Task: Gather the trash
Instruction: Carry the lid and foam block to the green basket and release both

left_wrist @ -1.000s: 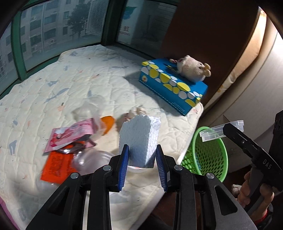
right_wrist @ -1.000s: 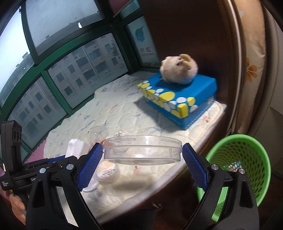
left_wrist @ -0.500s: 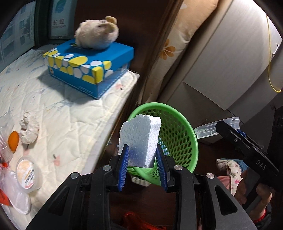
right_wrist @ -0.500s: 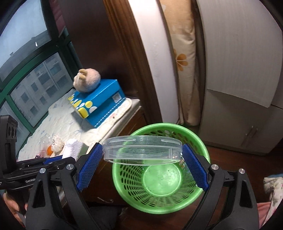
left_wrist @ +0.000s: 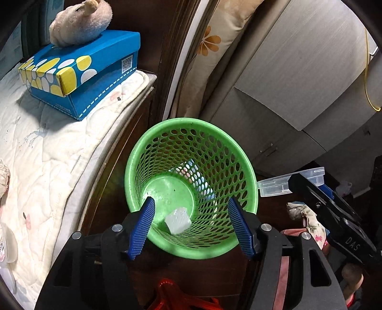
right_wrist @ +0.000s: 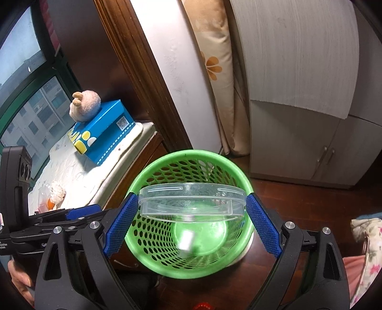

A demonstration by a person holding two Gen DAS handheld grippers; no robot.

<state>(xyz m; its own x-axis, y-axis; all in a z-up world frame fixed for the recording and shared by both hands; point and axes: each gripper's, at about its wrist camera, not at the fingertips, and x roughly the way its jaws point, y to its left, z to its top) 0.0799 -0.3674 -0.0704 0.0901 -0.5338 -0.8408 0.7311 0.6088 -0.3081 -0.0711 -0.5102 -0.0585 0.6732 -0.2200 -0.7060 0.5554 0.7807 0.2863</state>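
A green mesh basket (left_wrist: 167, 133) (right_wrist: 191, 271) stands on the dark floor beside the bed. My left gripper (left_wrist: 194, 224) hovers over it with its jaws opening and nothing between them. A white foam block (left_wrist: 177, 220) lies inside the basket near the bottom, a blurred white shape (right_wrist: 186, 240) in the right wrist view. My right gripper (right_wrist: 191, 221) is over the basket too, shut on a clear round plastic lid (right_wrist: 192, 201), whose edge (left_wrist: 291, 181) also shows in the left wrist view.
A blue box with yellow dots (left_wrist: 78, 71) (right_wrist: 105, 133) carries a plush toy (left_wrist: 81, 21) on the quilted bed (left_wrist: 47, 155). More trash (right_wrist: 51, 195) lies on the bed. A wooden post, curtain and white cabinet (right_wrist: 298, 143) stand behind the basket.
Both grippers swung from the bed to above the basket. The left jaws spread and the foam block dropped into the basket. The right gripper kept its hold on the lid.
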